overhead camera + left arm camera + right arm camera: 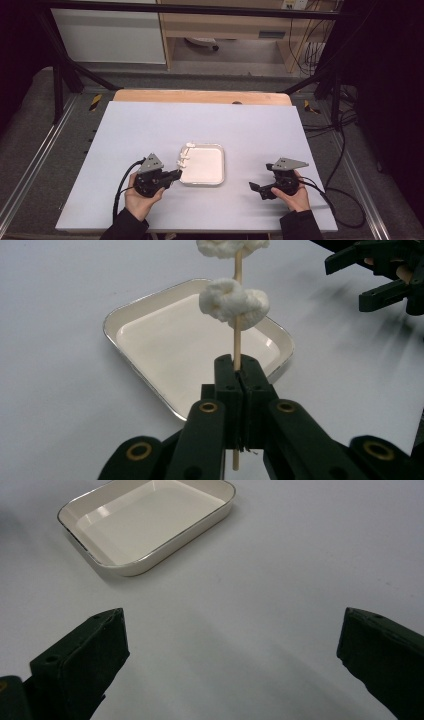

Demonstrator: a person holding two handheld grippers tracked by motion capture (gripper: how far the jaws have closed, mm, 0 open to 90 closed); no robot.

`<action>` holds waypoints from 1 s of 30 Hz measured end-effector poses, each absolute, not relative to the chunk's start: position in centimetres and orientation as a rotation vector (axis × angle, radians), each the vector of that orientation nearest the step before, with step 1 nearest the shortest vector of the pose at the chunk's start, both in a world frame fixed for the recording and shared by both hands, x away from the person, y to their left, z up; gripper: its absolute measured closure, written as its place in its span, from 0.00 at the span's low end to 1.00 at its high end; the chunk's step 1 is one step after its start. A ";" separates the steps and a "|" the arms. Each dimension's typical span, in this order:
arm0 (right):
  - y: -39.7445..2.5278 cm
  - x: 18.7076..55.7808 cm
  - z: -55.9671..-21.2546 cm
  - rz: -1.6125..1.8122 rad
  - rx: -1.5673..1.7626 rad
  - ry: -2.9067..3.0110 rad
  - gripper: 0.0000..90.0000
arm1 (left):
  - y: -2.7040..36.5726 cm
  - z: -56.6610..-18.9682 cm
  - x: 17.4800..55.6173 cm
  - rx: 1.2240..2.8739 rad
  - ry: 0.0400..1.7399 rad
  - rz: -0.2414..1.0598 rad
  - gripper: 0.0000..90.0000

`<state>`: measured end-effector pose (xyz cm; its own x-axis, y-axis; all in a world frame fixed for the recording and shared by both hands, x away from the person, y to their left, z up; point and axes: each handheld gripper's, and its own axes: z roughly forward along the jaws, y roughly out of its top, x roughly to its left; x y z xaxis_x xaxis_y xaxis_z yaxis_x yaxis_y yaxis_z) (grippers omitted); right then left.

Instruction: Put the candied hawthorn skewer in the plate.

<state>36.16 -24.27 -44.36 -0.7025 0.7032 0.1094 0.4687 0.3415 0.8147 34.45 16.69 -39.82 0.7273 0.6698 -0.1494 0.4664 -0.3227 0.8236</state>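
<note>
Fluffy skewer (236,305), glossy rectangular tray (150,340)

I'm working in what looks like a lab: a black metal frame (60,75) surrounds my white table (150,125), cables (340,165) trail across grey carpet (30,130), wooden shelving (225,25) behind.

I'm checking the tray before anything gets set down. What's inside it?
The tray shows a bare cream floor with nothing lying in it. The skewer, pinched in the left gripper, hangs in front of it with its marshmallows, covering a small patch.
</note>
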 end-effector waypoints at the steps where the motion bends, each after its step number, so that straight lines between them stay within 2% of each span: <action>1: -24.3 36.1 -44.4 1.283 1.058 2.348 0.01 | 16.5 -39.7 34.6 1.987 0.871 0.268 0.98; 20: -25.2 35.7 -45.2 1.248 1.085 2.362 0.01 | 12.7 -41.5 39.2 2.132 0.965 0.224 0.98; 30: -25.3 35.7 -45.2 1.254 1.085 2.366 0.01 | 11.7 -42.6 39.8 2.225 0.998 0.222 0.98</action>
<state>35.75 -25.31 -45.15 -0.6909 0.7136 0.1162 0.4968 0.3519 0.7933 39.81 11.68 -42.64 0.6915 0.7133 -0.1144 0.5972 -0.4753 0.6460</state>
